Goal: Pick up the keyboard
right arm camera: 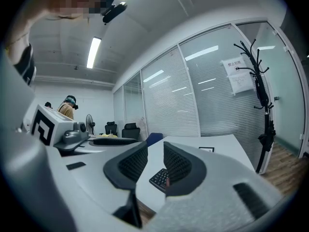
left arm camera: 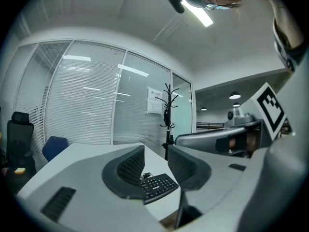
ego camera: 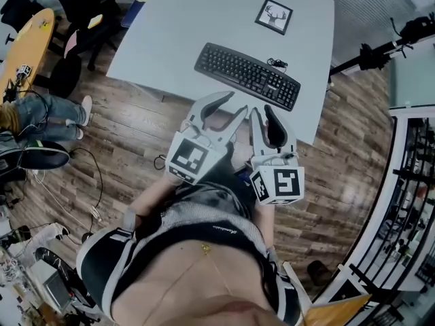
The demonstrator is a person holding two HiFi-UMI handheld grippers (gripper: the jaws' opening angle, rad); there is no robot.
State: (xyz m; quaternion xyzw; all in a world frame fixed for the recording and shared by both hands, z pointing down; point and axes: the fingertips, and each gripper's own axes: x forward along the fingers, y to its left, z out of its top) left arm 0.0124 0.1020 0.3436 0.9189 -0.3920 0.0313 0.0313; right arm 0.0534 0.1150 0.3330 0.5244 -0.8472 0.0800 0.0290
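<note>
A black keyboard (ego camera: pixel 248 75) lies slantwise near the front edge of the grey table (ego camera: pixel 204 19), its cable (ego camera: pixel 277 63) bunched at its far right end. Both grippers hover over the wood floor, short of the table edge, pointing level at the keyboard. My left gripper (ego camera: pixel 234 104) stands with a gap between its jaws and nothing in them; in the left gripper view (left arm camera: pixel 155 161) the keyboard (left arm camera: pixel 157 187) shows through that gap. My right gripper (ego camera: pixel 264 111) also holds nothing, and its view (right arm camera: pixel 155 156) shows the keyboard's end (right arm camera: pixel 158 178) between the pads.
A framed deer picture (ego camera: pixel 274 16) lies farther back on the table. Black office chairs (ego camera: pixel 81 19) stand at the table's left, with a seated person's legs (ego camera: pixel 41 114) nearby. A tripod (ego camera: pixel 380 49) and shelving are at the right. A coat rack (left arm camera: pixel 169 115) stands behind the table by the glass wall.
</note>
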